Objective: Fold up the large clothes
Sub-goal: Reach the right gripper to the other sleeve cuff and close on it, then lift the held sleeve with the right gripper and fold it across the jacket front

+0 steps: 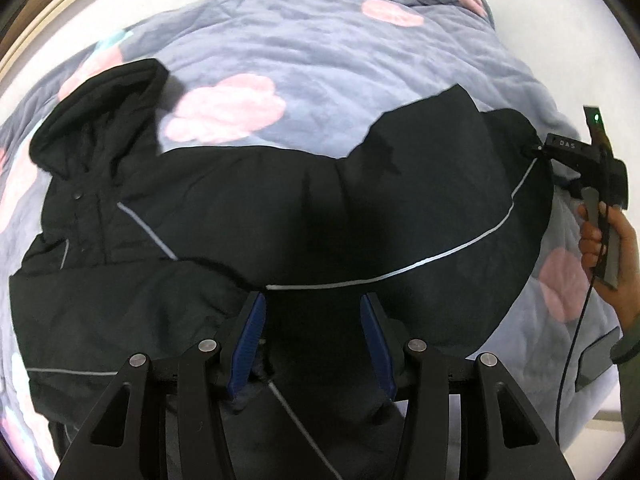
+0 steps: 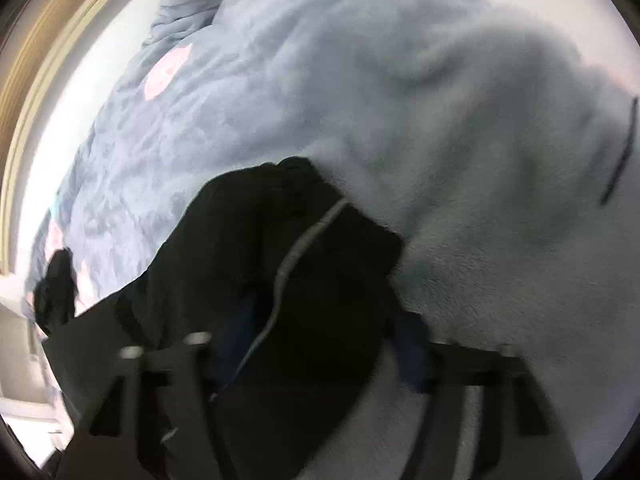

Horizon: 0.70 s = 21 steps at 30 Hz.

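black hooded jacket on floral quilt, left gripper and right gripper clamped on fabric, likely slipping or bunching mid-fold.

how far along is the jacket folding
Done: the black jacket lies spread on the floral quilt, hood at the left, one side apparently turned in already. In hand: the left gripper holds the near edge; the right gripper has jacket fabric between its fingers. Left: the remaining folds into a compact bundle.
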Motion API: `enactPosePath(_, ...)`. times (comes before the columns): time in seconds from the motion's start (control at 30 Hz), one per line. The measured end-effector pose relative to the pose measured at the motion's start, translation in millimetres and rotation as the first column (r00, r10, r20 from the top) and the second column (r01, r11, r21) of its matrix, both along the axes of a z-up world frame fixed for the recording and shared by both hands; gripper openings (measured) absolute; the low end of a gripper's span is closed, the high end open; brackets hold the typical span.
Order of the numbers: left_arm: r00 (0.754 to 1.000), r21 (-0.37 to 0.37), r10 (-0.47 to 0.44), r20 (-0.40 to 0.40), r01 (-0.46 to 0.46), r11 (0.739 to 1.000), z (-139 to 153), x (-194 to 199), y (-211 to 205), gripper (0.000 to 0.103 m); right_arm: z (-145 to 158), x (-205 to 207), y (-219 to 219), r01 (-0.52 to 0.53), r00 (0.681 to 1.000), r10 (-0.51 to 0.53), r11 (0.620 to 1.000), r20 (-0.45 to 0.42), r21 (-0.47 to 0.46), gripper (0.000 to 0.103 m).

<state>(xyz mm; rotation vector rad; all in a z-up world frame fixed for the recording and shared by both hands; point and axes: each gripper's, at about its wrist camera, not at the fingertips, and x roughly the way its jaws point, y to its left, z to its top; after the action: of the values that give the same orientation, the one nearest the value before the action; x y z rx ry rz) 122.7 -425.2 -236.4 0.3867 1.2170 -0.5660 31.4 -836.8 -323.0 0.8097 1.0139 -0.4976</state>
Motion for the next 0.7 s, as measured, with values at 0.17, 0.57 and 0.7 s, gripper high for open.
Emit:
enactPosePath(0.17,0.998,-0.003,-0.056,-0.002,0.056,0.998,-9,2,-23,0.051,58,-41,18,0.031,0.995,-0.024,0.998,0.101,-0.062,0.029)
enactPosePath(0.57,0.973,0.068,-0.167,-0.158,0.179,0.981,-100,1,-83,0.055,-2,-99,21,0.139,0.986,-0.138,0.990,-0.091,0.001,0.029)
enactPosePath(0.7,0.974,0.043,-0.149,-0.170,0.158,0.986,-85,5,-72,0.055,4,-95,20,0.136,0.986,-0.137,0.991,-0.097,-0.012,0.029)
